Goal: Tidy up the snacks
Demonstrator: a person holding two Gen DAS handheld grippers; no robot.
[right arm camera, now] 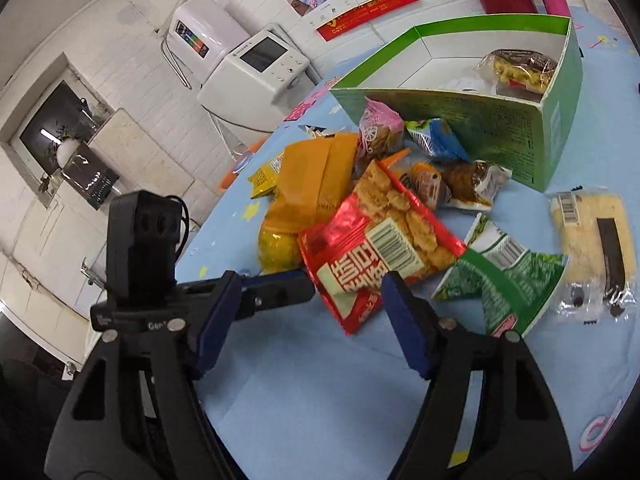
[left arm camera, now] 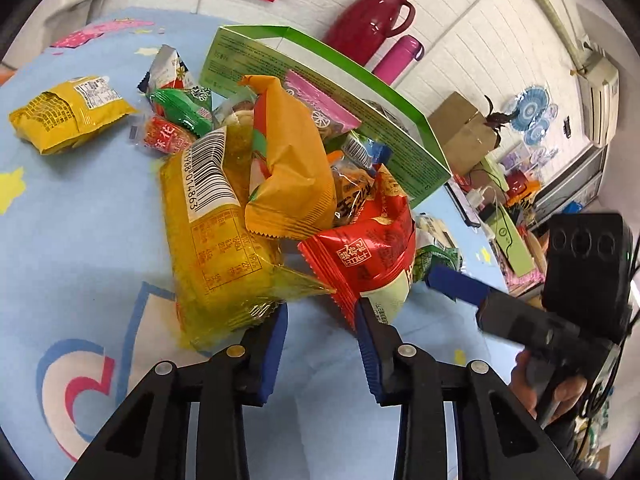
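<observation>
A heap of snack packets lies on the blue tablecloth (left arm camera: 80, 240) in front of an open green box (left arm camera: 320, 92) (right arm camera: 460, 120). My left gripper (left arm camera: 320, 310) is open at the heap's near edge. Its left finger touches a yellow barcode packet (left arm camera: 216, 232); its right finger touches a red packet (left arm camera: 368, 256). An orange packet (left arm camera: 288, 168) lies on top. My right gripper (right arm camera: 310, 284) is open, with the red packet (right arm camera: 376, 248) lying just ahead of its fingertips and the left gripper (right arm camera: 280, 288) crossing in from the left. The box holds a brown-and-yellow packet (right arm camera: 520, 68).
A green packet (right arm camera: 504, 280) and a pale cake packet (right arm camera: 592, 240) lie right of the heap. Another yellow packet (left arm camera: 68, 112) sits apart at the far left. A red thermos (left arm camera: 372, 16) and a pink bottle (left arm camera: 400, 56) stand behind the box. The table edge runs nearby.
</observation>
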